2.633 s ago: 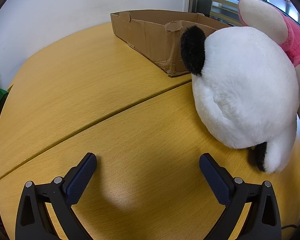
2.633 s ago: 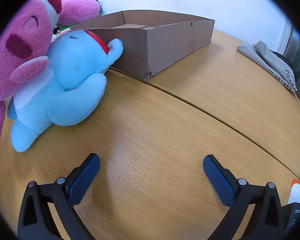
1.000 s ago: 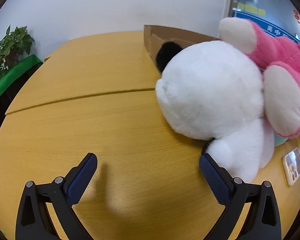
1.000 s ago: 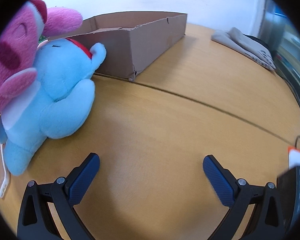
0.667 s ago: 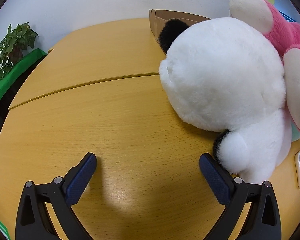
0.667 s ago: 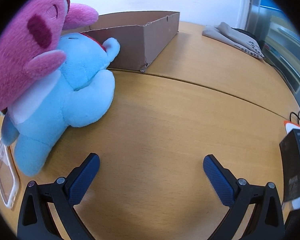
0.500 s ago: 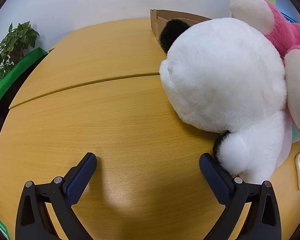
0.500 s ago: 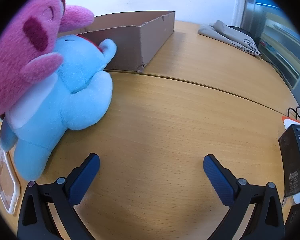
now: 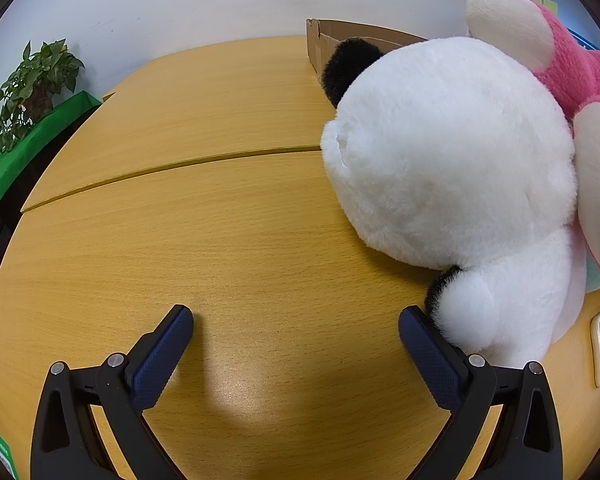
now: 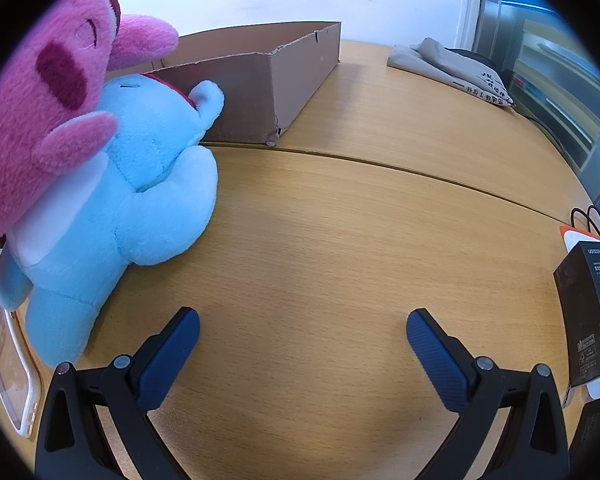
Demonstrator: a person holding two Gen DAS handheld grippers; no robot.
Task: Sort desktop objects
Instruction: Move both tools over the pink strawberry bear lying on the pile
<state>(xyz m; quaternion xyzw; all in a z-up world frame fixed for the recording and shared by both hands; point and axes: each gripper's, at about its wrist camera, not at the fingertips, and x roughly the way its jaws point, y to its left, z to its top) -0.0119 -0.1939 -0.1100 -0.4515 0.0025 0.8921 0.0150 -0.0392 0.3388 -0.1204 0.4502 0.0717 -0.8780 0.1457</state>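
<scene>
Left gripper point(image 9: 296, 322): spread wide, holding nothing, low over the table point(image 9: 180, 240); its right finger sits just beside the panda's paw.
Right gripper point(image 10: 302, 326): spread wide, empty, over bare wood.
Panda point(image 9: 452, 176): white plush lying on the table in front of the box, pink toy point(image 9: 580, 76) leaning on it.
Blue toy point(image 10: 112, 208): lying against the box front, under the pink toy point(image 10: 40, 112).
Box point(image 10: 268, 76): open cardboard, on the far table half.
Phone case point(image 10: 8, 368): clear, beside the blue toy's foot, away from the box.
Black carton point(image 10: 592, 312): far right of the box, at the table edge.
</scene>
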